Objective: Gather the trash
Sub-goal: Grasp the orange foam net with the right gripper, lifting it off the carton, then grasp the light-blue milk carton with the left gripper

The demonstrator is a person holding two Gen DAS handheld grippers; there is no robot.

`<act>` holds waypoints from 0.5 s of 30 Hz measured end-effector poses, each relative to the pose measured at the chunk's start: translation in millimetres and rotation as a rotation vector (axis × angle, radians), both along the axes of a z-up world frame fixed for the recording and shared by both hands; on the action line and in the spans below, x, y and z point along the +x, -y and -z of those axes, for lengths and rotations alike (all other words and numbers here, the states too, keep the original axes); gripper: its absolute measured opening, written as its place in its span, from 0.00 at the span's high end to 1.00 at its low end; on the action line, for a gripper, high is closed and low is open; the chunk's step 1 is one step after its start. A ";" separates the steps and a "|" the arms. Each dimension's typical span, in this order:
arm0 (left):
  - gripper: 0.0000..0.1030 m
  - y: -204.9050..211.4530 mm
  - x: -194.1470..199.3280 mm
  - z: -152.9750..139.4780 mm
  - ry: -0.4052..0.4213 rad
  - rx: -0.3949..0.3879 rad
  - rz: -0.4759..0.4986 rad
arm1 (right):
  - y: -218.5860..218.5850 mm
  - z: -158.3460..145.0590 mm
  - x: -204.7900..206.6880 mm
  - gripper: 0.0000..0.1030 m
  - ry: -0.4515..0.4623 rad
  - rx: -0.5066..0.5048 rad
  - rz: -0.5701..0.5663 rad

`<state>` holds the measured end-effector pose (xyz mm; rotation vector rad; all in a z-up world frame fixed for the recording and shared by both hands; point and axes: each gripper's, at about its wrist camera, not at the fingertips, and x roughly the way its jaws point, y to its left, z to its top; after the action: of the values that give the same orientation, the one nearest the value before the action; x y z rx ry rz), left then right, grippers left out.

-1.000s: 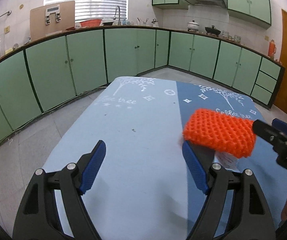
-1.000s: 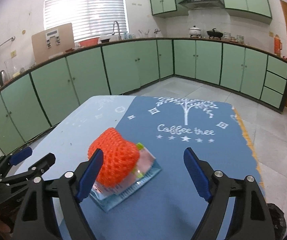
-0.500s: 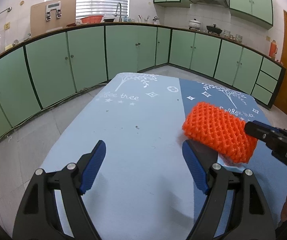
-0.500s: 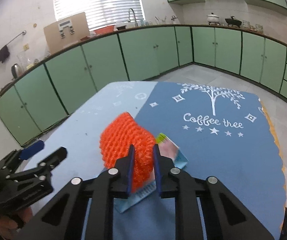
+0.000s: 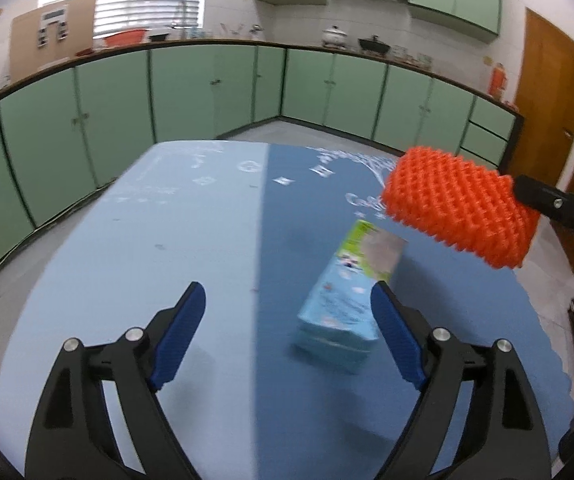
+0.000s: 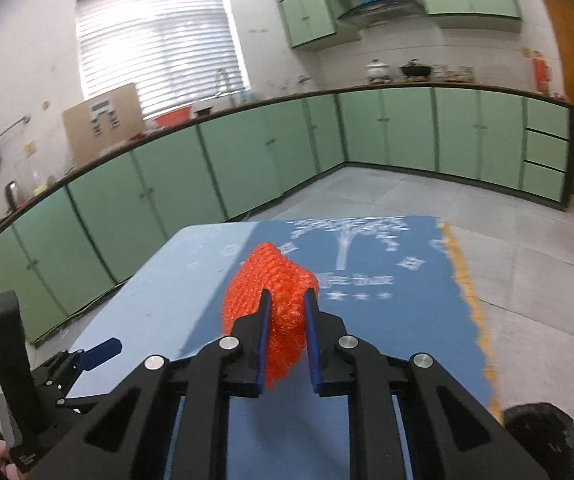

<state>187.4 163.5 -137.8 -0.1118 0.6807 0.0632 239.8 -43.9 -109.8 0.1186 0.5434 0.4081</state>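
The orange foam net (image 6: pixel 273 300) is clamped between the blue pads of the right gripper (image 6: pixel 285 312), whose jaws press in on it from both sides so that the mesh bulges out above and ahead of them. In the left wrist view the same net (image 5: pixel 459 206) hangs in the air at the tip of the right gripper, clear of the counter (image 5: pixel 127 248) and above its dark blue half. Below the net and a little nearer the camera, a light blue carton (image 5: pixel 341 304) with a green end lies on its side on the cloth, apart from the net.

The left gripper (image 5: pixel 287 340) is spread wide with nothing between its blue pads; its right pad sits just beside the carton's near corner, though whether they touch cannot be told through the blur. From the right wrist view the left gripper (image 6: pixel 87 356) shows low at the left edge.

The counter is covered by a two-tone blue cloth (image 6: pixel 367 276) printed with a white tree and stars. Beyond it, green cabinets (image 6: pixel 247 160) run along the kitchen walls, with a window blind (image 6: pixel 159 48) above them and a brown door (image 5: pixel 547 100) at the right.
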 end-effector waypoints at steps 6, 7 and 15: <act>0.19 16.8 21.7 19.4 -0.066 -0.003 0.025 | 42.9 13.6 -3.7 0.85 -0.037 -0.031 0.111; 0.19 18.3 25.2 22.4 -0.079 -0.011 0.028 | 45.9 15.4 -4.1 0.85 -0.043 -0.034 0.118; 0.44 25.9 40.2 37.3 -0.160 -0.027 0.032 | 48.7 24.7 -4.5 0.85 -0.054 -0.058 0.123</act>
<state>227.6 137.6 -175.1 -0.1222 0.8428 0.0322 235.3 -92.6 -134.6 0.1071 0.5977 0.2698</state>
